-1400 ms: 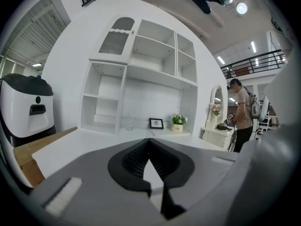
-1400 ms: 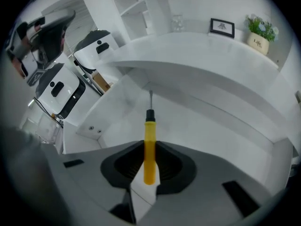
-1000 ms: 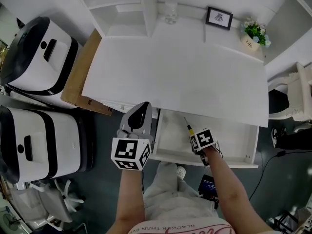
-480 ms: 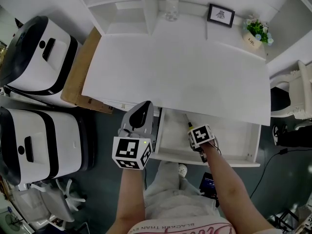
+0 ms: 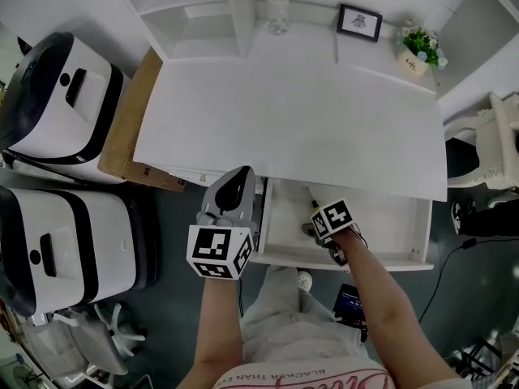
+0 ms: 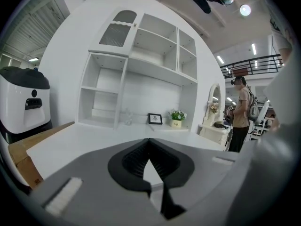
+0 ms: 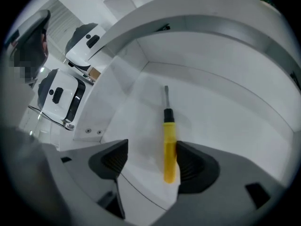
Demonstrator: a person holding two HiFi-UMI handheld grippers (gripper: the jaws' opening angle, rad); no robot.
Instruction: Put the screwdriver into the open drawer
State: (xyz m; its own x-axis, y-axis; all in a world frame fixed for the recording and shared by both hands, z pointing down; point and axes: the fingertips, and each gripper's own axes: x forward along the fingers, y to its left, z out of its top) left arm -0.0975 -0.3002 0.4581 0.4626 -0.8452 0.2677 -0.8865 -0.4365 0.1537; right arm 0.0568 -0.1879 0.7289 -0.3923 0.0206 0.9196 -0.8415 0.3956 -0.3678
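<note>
The yellow-handled screwdriver (image 7: 169,145) lies flat on the floor of the open white drawer (image 5: 381,259), its metal tip pointing toward the drawer's back; in the head view only its tip end (image 5: 310,203) shows. My right gripper (image 7: 150,161) points steeply down into the drawer (image 7: 221,112), its jaws opening wide. The handle rests between them, close against the right pad, and the left pad is well clear of it. That gripper (image 5: 313,227) hangs over the drawer's left half. My left gripper (image 5: 240,175) hovers shut and empty by the drawer's left corner, facing the desk (image 6: 84,145).
The white desk top (image 5: 292,112) overhangs the drawer's back. On it stand a glass (image 5: 278,16), a picture frame (image 5: 360,21) and a potted plant (image 5: 418,51). Two white machines (image 5: 57,96) and a cardboard panel (image 5: 130,128) stand left. A person (image 6: 242,112) stands far right.
My right gripper has shifted slightly toward the desk inside the drawer. The left gripper has kept its place.
</note>
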